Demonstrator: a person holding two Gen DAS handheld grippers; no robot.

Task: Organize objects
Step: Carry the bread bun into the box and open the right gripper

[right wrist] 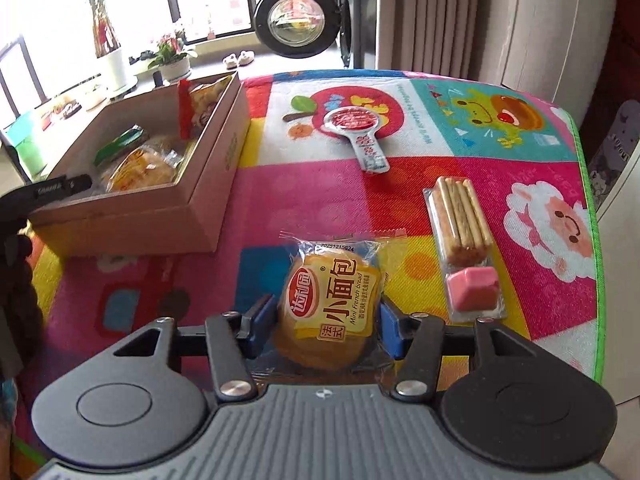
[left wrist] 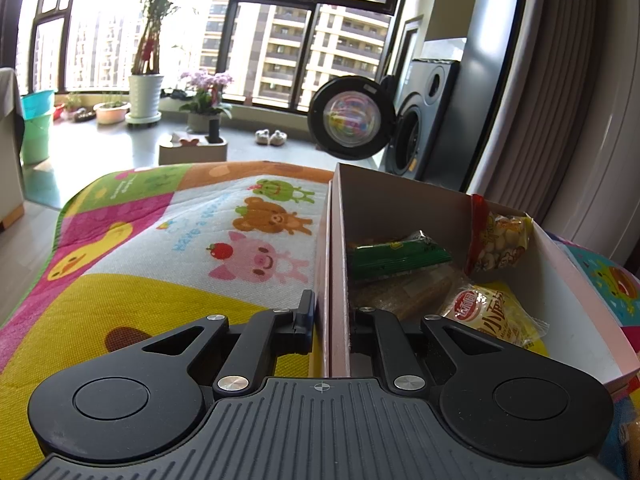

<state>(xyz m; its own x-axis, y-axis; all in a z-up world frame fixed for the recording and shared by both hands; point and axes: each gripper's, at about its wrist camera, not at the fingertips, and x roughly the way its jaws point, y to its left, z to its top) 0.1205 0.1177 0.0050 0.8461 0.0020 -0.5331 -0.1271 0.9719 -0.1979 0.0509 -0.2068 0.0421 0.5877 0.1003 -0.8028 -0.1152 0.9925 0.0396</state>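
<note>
Left wrist view low and close at the cardboard box (left wrist: 340, 240) wall, facing the windows; right wrist view higher, looking down the mat (right wrist: 320, 184), sharing box (right wrist: 168, 200) and washing machine (right wrist: 298, 20).

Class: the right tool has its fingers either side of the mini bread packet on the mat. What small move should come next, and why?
Probably close the right tool on the bread packet: its fingers flank the packet with small gaps left, and the packet lies on the mat. The left tool already grips the wall of the box, steadying it for the drop.
</note>
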